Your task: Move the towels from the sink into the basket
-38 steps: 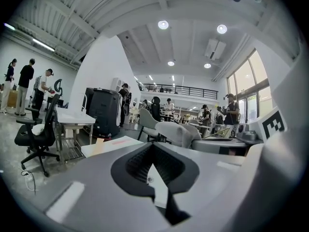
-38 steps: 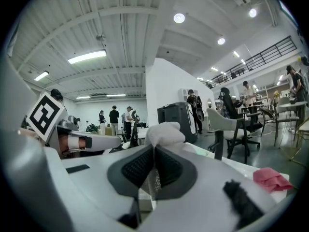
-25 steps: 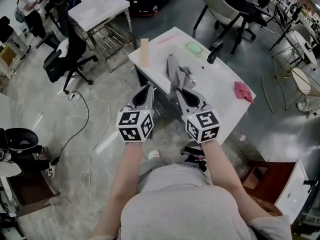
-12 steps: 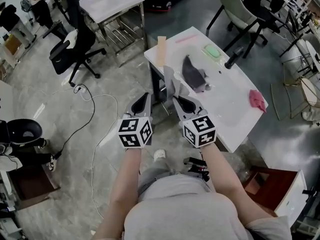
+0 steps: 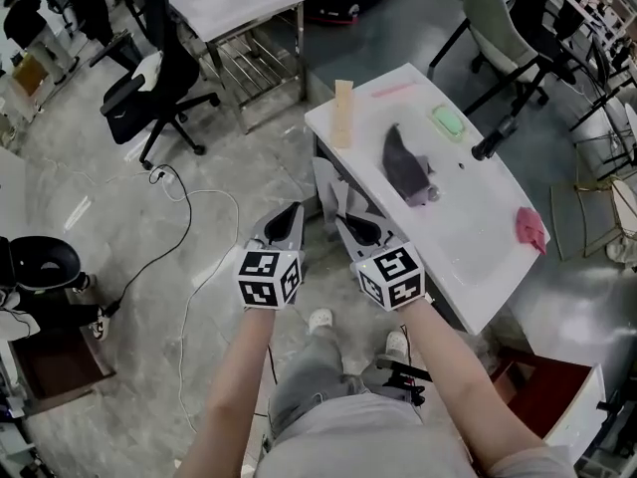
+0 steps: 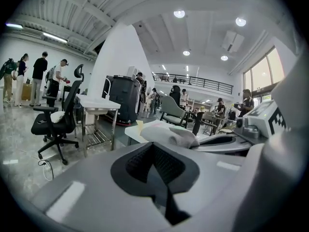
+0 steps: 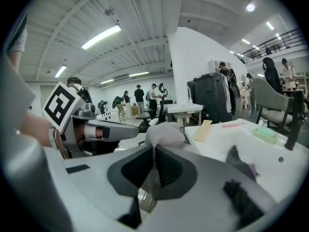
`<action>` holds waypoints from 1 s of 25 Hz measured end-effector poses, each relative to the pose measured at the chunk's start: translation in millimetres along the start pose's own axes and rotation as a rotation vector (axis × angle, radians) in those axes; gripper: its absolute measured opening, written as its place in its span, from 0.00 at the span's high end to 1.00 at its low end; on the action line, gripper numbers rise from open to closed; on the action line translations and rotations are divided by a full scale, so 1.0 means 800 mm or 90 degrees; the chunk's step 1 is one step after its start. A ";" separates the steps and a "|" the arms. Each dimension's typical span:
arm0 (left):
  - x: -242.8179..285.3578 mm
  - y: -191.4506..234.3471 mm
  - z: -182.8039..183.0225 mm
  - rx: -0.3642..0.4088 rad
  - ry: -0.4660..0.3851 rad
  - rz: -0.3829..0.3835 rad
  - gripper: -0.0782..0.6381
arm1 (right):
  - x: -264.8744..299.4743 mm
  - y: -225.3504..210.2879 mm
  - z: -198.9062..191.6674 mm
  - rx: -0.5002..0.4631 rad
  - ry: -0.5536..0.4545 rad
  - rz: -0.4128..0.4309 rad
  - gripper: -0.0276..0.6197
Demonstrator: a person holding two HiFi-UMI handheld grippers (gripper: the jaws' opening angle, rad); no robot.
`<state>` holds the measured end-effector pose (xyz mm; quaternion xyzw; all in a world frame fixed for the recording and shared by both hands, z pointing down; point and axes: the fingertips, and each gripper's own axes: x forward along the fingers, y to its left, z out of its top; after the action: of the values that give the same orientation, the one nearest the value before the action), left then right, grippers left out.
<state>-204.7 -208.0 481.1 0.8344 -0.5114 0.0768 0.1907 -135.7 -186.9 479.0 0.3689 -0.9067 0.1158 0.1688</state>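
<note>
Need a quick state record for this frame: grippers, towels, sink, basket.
left gripper: shut, nothing between its jaws
right gripper: shut on light grey towel, outside the basin at the near edge of the sink
still in basin: dark grey towel
on counter: pink cloth at the right end
basket: not seen in any view

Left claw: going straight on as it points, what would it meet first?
Probably the pale towel held in the right claw; behind it, the sink counter. Depth is unclear.
</note>
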 end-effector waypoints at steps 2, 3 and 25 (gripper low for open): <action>0.008 0.007 -0.009 0.003 0.010 -0.003 0.89 | 0.013 0.002 -0.009 -0.003 0.011 0.011 0.91; 0.012 0.009 -0.012 0.003 0.014 -0.005 0.89 | 0.019 0.002 -0.013 -0.004 0.015 0.015 0.91; 0.050 0.115 -0.158 -0.022 0.063 0.068 0.89 | 0.154 0.006 -0.174 0.039 0.127 0.044 0.91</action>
<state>-258.5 -227.9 631.9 0.7975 -0.5464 0.1193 0.2262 -190.5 -214.5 654.5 0.3290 -0.8935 0.1857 0.2427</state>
